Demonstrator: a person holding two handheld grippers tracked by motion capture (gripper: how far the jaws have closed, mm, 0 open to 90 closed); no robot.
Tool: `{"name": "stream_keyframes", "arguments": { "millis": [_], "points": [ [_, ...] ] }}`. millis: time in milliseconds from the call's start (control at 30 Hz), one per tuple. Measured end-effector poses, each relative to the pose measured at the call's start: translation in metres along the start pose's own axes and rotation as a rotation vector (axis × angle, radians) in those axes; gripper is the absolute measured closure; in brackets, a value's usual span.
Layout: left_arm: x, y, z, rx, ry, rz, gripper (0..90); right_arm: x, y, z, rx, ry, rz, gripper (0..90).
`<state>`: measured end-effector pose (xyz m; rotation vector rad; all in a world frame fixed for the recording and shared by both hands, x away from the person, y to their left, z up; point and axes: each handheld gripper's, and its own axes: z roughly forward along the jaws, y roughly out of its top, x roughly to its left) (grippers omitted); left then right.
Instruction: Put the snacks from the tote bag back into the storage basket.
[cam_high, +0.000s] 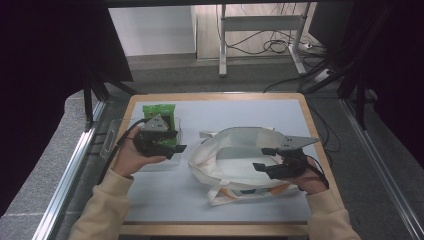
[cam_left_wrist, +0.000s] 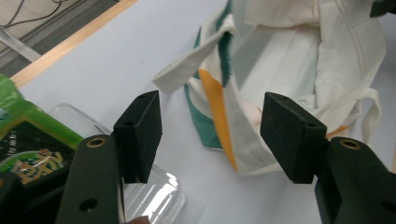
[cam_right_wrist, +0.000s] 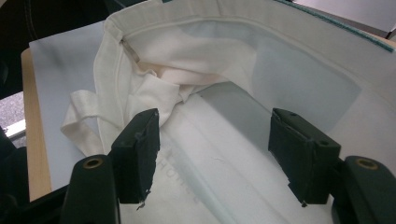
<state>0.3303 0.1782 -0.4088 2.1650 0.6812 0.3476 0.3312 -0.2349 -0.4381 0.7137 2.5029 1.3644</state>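
Observation:
A white cloth tote bag lies right of centre on the mat, its mouth standing open. My right gripper hovers over the bag's right side, jaws open and pointing left. In the right gripper view the right gripper looks down into the tote bag with nothing pinched. A green snack packet rests in a clear plastic tray at the left. My left gripper is above that tray, open and empty, pointing toward the bag. The left gripper view shows the left gripper, the tote bag's orange and green trim and the green snack packet.
The pale mat covers a wooden-edged table. Bare mat lies between tray and bag and along the front. The bag's loose handles trail toward the front edge. A metal frame and cables stand on the floor beyond the table.

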Motion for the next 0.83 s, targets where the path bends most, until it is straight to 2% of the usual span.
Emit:
{"name": "stream_keyframes", "arguments": {
  "millis": [167, 433, 633, 833],
  "points": [
    [-0.013, -0.008, 0.003, -0.025, -0.022, -0.023, 38.6, 0.001, 0.0, 0.0, 0.003, 0.0, -0.003, 34.1],
    [-0.027, -0.017, 0.009, -0.034, -0.071, -0.029, 38.1, 0.001, 0.0, 0.002, 0.009, -0.003, -0.003, 34.2],
    [-0.028, -0.021, 0.013, -0.02, -0.067, -0.028, 37.8, 0.001, 0.0, 0.004, 0.009, -0.003, -0.004, 34.2],
    [-0.025, -0.023, 0.012, -0.03, -0.079, -0.048, 36.5, 0.002, 0.0, 0.003, 0.005, -0.004, -0.004, 34.1]
  ]
}}
